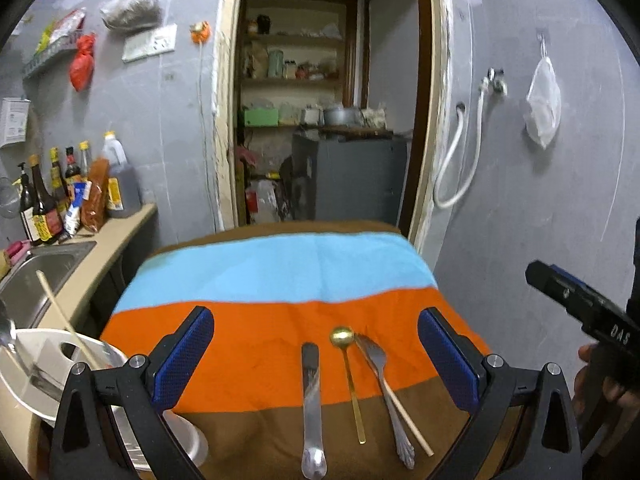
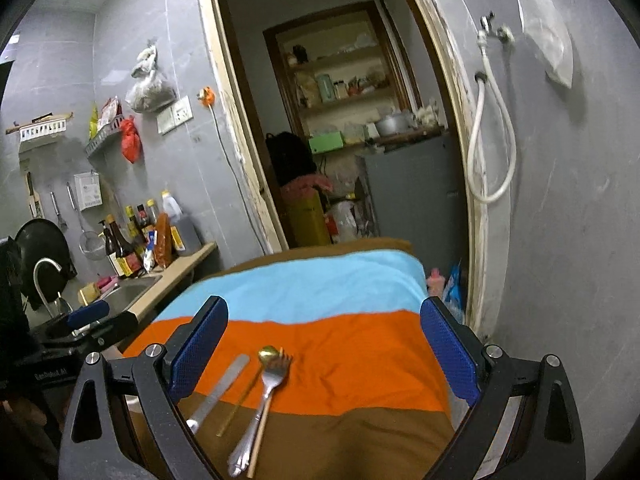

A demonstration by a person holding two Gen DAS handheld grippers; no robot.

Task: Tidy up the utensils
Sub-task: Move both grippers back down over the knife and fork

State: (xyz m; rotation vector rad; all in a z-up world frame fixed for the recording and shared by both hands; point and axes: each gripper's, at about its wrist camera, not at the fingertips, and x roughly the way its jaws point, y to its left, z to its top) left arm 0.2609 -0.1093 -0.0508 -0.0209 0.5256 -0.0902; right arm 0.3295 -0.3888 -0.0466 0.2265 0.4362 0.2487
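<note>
Both grippers spread wide, nothing held: left gripper (image 1: 316, 354), right gripper (image 2: 324, 350). Knife (image 1: 312, 404), gold spoon (image 1: 347, 364), fork (image 1: 380, 380), chopstick (image 1: 408, 416) laid on striped cloth (image 1: 280, 272), 6 o'clock. Chopstick crossed under fork: fork best lifted first, gripped mid-handle.

Knife (image 1: 312, 400), fork (image 1: 384, 392) shiny metal; spoon (image 1: 347, 372) glossy gold; cloth (image 1: 280, 320) matt.
</note>
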